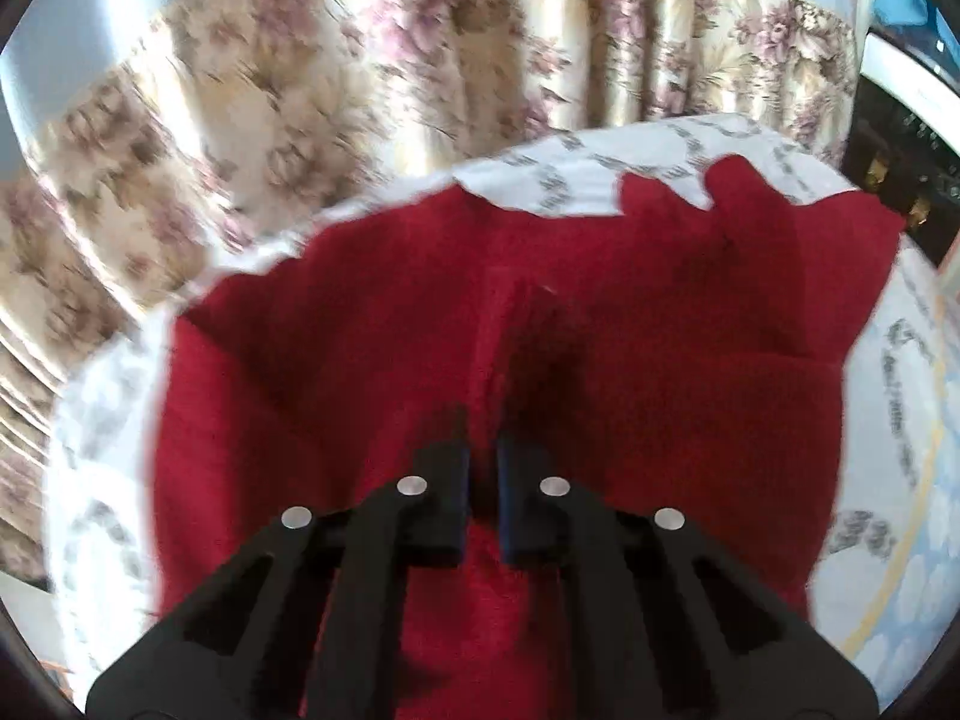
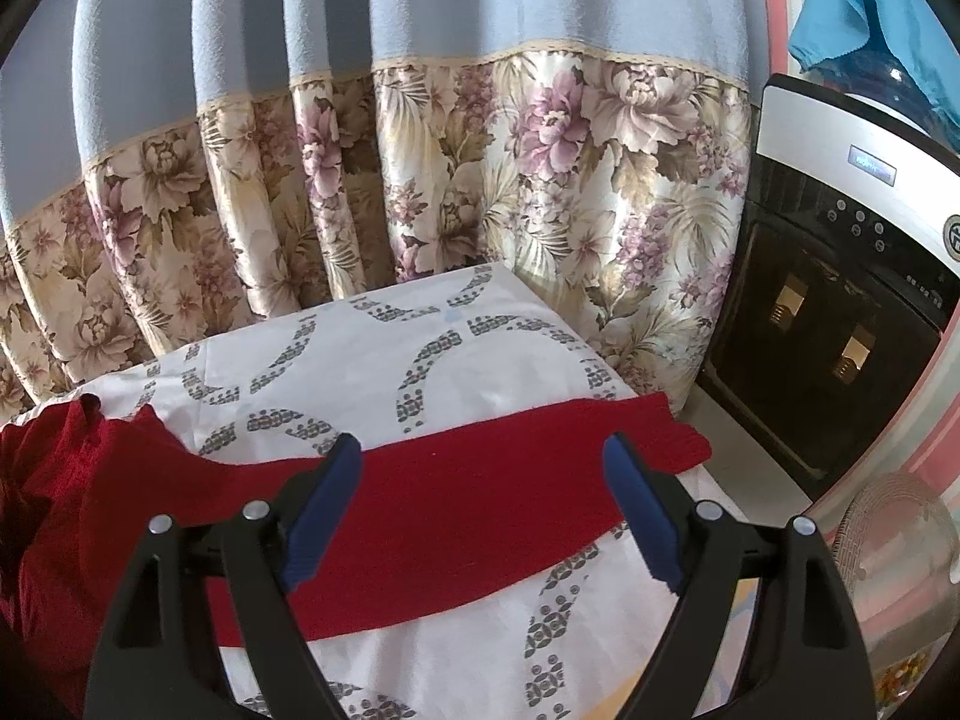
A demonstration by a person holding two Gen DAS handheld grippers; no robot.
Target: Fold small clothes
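From the left wrist, the left gripper (image 1: 482, 468) is clenching a ridge of the red sweater (image 1: 372, 360), which is lying spread on the white patterned cloth (image 1: 600, 180); it looks soft, light and floppy. From the right wrist, the right gripper (image 2: 483, 504) is hanging released over the sleeve (image 2: 480, 480), likely the best hold; the sleeve's cuff is reaching the table edge, with a water dispenser (image 2: 840, 300) crowding the right.

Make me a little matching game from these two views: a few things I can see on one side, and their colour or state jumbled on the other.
Things:
1. red garment
2. left gripper
3. right gripper
4. water dispenser

States:
a. jaws wide apart, nothing pinched
b. stands right of the table, black front
c. jaws shut on a ridge of fabric
d. spread across the patterned cloth

Pairs: 1-d, 2-c, 3-a, 4-b
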